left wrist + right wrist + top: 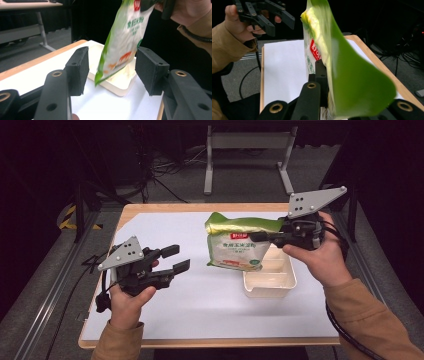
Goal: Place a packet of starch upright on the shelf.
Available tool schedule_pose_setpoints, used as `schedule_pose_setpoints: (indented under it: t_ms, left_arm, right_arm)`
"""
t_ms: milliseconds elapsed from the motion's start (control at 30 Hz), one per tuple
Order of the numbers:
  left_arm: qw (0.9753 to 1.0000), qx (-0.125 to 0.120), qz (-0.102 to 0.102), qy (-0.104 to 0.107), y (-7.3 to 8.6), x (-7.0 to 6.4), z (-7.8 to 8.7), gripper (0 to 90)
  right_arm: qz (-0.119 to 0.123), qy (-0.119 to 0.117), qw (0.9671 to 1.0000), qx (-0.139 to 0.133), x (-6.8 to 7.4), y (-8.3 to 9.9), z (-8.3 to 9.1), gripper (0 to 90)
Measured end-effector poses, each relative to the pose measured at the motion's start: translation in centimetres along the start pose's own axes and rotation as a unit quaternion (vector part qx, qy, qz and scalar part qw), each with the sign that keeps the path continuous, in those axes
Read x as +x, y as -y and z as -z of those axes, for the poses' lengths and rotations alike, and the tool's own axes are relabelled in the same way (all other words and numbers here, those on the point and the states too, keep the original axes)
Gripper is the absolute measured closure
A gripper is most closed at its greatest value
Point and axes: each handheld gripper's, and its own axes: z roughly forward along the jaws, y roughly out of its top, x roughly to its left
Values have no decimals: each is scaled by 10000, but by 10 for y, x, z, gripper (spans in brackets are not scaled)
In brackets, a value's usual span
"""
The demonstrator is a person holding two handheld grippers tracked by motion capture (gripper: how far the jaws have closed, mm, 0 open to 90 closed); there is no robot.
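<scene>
A green and white snack bag point(234, 246) hangs upright over the near left end of a cream plastic tray point(270, 279). My right gripper point(261, 238) is shut on the bag's green top seal. In the right gripper view the bag point(352, 82) covers one jaw, and the other jaw presses against it. My left gripper point(173, 259) is held open above the table's left part, apart from the bag. Between its jaws point(112, 66), farther off, I see the bag point(122, 42) dangling over the tray point(113, 83).
A white sheet point(165, 230) covers the wooden table point(150, 208). Grey frame legs point(209, 167) stand on the floor beyond the far edge, with cables around them. The left gripper point(280, 24) appears open at the top left of the right gripper view.
</scene>
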Motion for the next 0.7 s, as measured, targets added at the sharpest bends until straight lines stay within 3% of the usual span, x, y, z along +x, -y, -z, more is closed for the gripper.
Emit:
schedule_pose_setpoints:
  t_ms: [267, 700]
  left_arm:
    - [9998, 102, 129, -106, 6, 5, 8, 453]
    - [9987, 71, 402, -303, 15, 18, 19, 444]
  right_arm:
    - [45, 216, 9997, 53, -16, 1, 8, 846]
    - [21, 687, 9976, 77, -59, 10, 13, 846]
